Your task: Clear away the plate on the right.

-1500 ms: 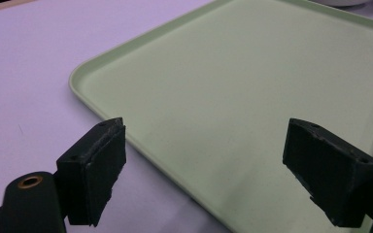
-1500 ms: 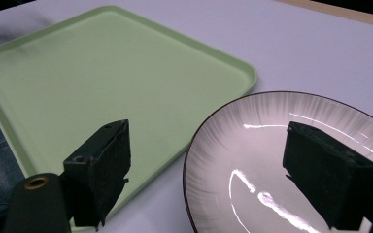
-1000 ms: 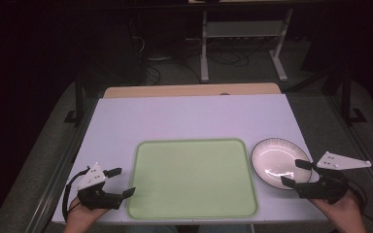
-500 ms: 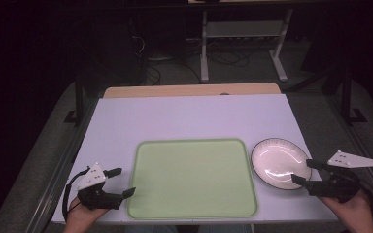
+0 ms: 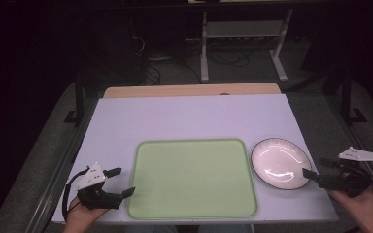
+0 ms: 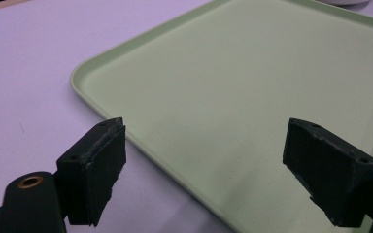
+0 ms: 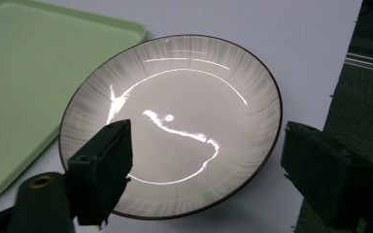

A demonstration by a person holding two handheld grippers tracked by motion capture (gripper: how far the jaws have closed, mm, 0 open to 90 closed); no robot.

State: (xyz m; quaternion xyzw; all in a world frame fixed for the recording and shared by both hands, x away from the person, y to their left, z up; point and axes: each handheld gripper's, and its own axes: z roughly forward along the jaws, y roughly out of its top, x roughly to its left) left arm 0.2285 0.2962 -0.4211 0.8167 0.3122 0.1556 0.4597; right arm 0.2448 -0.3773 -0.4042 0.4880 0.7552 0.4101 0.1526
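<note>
Worktop point(image 5: 189, 116) first: its pale surface carries the green tray point(image 5: 193, 178) at the near middle, and everything else can be placed from that tray. Your plate point(image 5: 280, 163), white with a dark rim, lies flat just beside the tray's right edge, the two rims almost touching in the high view, and it has not shifted over the last second. What has changed is your right claw point(image 5: 316, 169): a second ago its tips reached over the plate's near right rim, and now it has drawn back toward the right edge of the worktop, so the tips sit just at the rim, on the side away from the tray. In the right gripper view that claw point(image 7: 213, 170) is released, jaws spread wide with the plate point(image 7: 175, 121) between and beyond them and nothing gripped; one jaw hangs over the rim, the other out past the worktop's edge. Your left claw point(image 5: 118, 180) has stayed put at the tray's near left corner, also released, and the left gripper view shows its jaws apart on either side of the tray's rim point(image 6: 126, 136) without touching it. My reading is that you have backed off to line up on the plate's rim, so the grasp is not yet made and the plate is not yet on the tray; you would need to come in low with one jaw under the rim before closing.
</note>
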